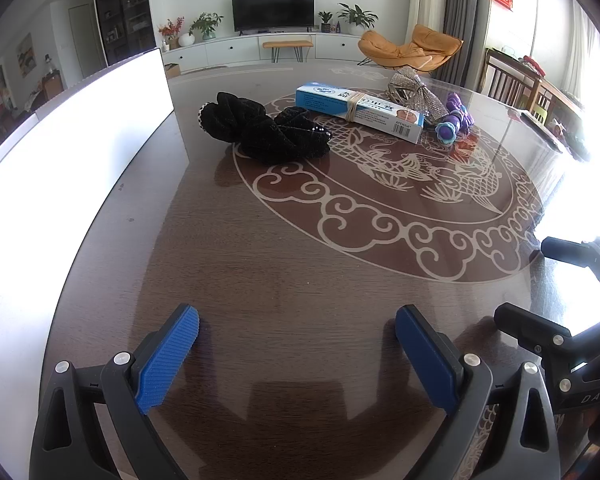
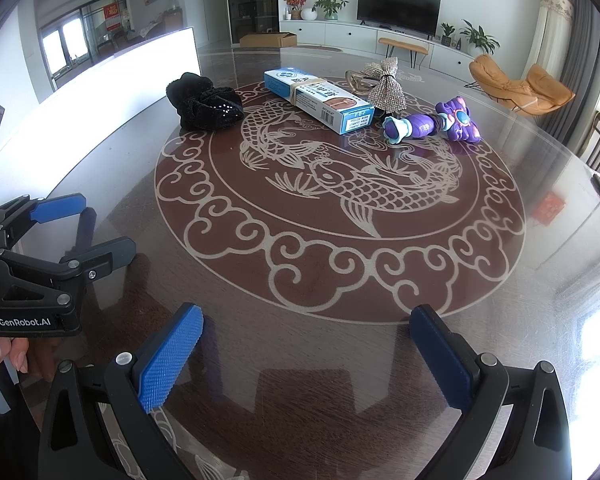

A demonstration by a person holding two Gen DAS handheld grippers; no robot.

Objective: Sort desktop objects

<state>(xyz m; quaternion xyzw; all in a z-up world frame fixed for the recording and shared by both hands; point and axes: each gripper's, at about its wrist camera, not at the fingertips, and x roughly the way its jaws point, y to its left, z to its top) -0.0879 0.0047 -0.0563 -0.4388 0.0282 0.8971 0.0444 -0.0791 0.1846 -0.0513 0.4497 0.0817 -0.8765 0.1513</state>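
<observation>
only r wrist view shows hand [image 2: 4, 356] holding left gripper [image 2: 96, 228]

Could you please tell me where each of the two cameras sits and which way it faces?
Left wrist: on the left gripper, low over the table, facing the TV wall; its open fingers show, with the right gripper at right.
Right wrist: on the right gripper, facing likewise; its open fingers show, with the left gripper and a hand at left.
Shared: black cloth, blue box, purple toy, silver bow.
</observation>
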